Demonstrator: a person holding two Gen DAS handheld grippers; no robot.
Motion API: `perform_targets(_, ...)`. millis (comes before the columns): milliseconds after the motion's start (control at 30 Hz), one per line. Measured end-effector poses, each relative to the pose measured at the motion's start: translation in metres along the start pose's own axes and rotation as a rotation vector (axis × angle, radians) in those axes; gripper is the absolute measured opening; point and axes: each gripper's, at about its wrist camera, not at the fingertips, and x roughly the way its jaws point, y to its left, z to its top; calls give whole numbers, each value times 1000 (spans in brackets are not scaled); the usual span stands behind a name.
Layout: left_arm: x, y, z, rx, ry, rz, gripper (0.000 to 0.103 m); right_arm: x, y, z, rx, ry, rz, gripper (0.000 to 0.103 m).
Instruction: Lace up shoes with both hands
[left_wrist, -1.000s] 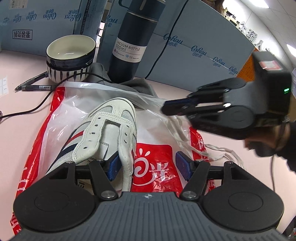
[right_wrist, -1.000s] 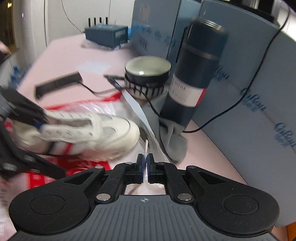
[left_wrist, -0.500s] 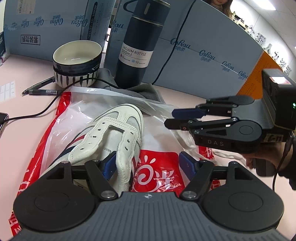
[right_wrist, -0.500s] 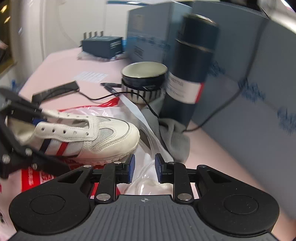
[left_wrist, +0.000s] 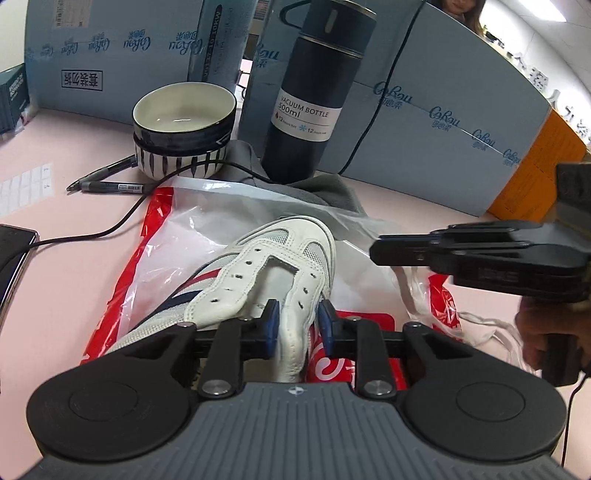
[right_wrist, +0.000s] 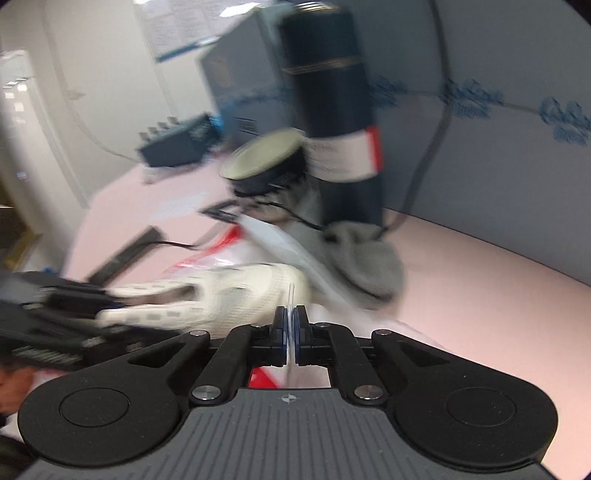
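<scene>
The left tongs (left_wrist: 297, 326) reach low over the table (left_wrist: 66, 266), their blue pads closed on the right eyelet flap of the white shoe (left_wrist: 258, 273), which lies on a red and white plastic bag (left_wrist: 207, 229). The right tongs (right_wrist: 291, 338) hover beside the shoe's toe, nearly closed on a thin white shoelace (right_wrist: 291, 295); that view is blurred. Behind, a striped bowl (left_wrist: 183, 129) looks empty, and a dark vacuum bottle (left_wrist: 312, 96) stands capped on a grey cloth (left_wrist: 325, 190).

Black linkage grippers — blue-padded fingers (left_wrist: 272, 325), silver screws, ribbed grey bases.
</scene>
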Motion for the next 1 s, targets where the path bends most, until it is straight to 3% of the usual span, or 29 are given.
perform_targets(100,0,-4,0,42,-3,3,21,-8,16,5,-59,17,50,4)
perform_targets(300,0,-12,0,128,-10,9,21,-7,51,15,-262,92,16,4)
perform_targets(567,-4,-32,-8,372,-67,67,18,7,72,24,-468,244,-27,4)
perform_targets(800,-8,-47,-20,561,-120,123,18,19,78,27,-543,339,-15,4)
perform_targets(1000,-9,-54,-29,639,-139,140,18,29,83,31,-590,398,-8,4)
